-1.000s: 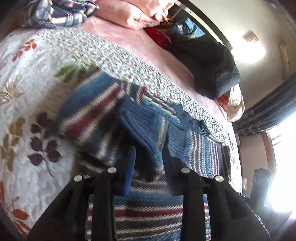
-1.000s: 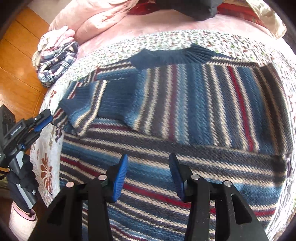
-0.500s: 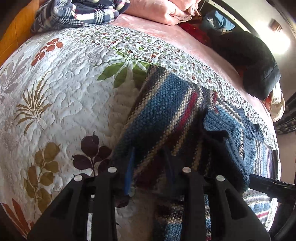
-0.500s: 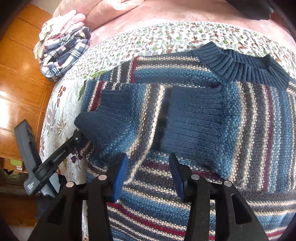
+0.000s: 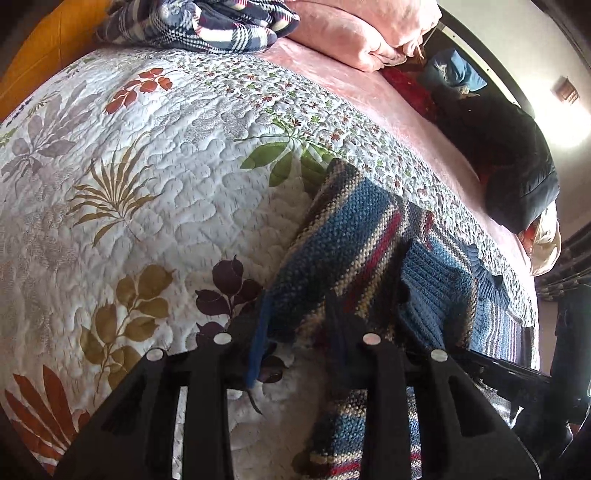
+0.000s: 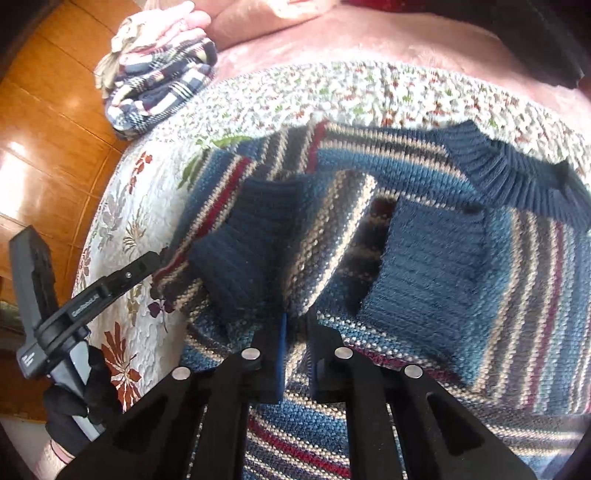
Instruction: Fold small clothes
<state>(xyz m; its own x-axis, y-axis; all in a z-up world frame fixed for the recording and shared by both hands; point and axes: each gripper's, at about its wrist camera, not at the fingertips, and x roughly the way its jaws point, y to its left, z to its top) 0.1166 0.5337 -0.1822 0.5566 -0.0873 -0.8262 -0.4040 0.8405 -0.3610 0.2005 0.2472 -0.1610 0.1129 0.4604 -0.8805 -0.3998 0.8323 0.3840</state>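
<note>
Sweater [image 6: 424, 266] edge sits pinched between both tools: left gripper [image 5: 295, 328] clamps the fold ahead; right gripper [image 6: 295, 332] clamps the sleeve, likely to carry it inward.

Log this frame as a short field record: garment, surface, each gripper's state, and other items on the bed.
garment: striped knit sweater, lying on the bed, both sleeves folded in over the body
surface: floral quilt over a pink blanket
left gripper: shut on the sweater's side edge
right gripper: shut on the fold of one sleeve
other items: plaid cloth, dark jacket
</note>
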